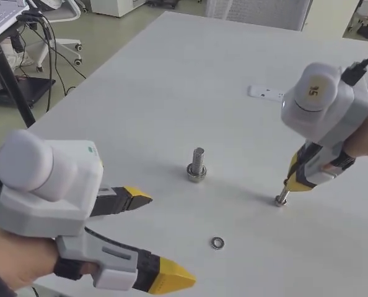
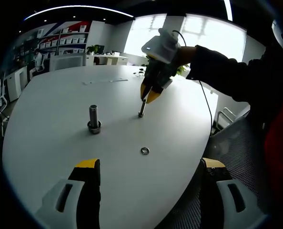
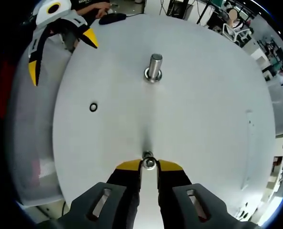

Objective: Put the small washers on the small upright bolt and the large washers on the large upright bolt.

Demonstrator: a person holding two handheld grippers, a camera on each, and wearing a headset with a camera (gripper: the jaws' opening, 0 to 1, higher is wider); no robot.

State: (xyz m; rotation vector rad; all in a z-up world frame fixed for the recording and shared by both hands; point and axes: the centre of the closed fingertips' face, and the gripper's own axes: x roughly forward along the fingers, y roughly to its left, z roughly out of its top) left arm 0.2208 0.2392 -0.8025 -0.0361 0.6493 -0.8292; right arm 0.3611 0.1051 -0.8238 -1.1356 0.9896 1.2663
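**A:** My left gripper (image 1: 165,236) hangs open, holding nothing. Just right of it a loose washer (image 1: 217,242) lies flat on the table (image 1: 171,93). It's thin, hard and slick, so I'd pinch its rim.

**B:** Room?

**A:** Bare table all round it, and the large bolt (image 1: 197,166) stands apart. My right gripper (image 1: 290,184) is clenched at the top of the small bolt (image 1: 282,198), probably on a small washer (image 3: 149,163).

Table (image 1: 171,74): white, broad, plain top.
Strip (image 1: 264,93): flat, white, lying on the table's far side (too small to tell what it is).
Office chair (image 1: 65,28): white, on castors, on the floor (image 1: 103,46) left of the table.
Cables (image 1: 51,59): black, hanging beside a dark-legged desk (image 1: 10,80).
Laptop (image 1: 1,15): on that desk.
Windows (image 2: 198,38): bright, behind the table.
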